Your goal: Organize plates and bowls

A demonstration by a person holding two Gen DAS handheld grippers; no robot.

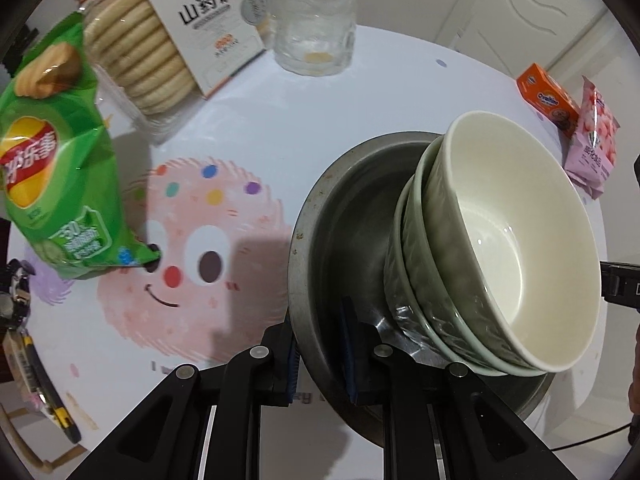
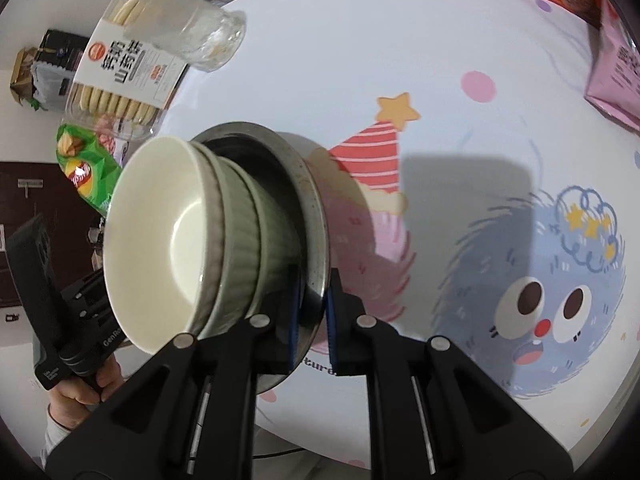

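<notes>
Bowls (image 1: 512,240): three ceramic ones nested, sitting tilted inside one steel pan (image 1: 344,216), which looks held just above the tabletop (image 1: 320,100). Both hand-held grippers are clenched on the pan's thin rim, left (image 1: 320,344) on the near-left edge, right (image 2: 312,332) on the opposite side. I'd guess the load is heavy, the steel slick, the bowls chippable and free to slide, so grip opposite rims and keep it level. Nearby: one glass (image 1: 316,20).

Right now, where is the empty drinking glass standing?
In the left wrist view the glass stands at the top centre of the table, just right of the biscuit box, beyond the metal plate.
</notes>
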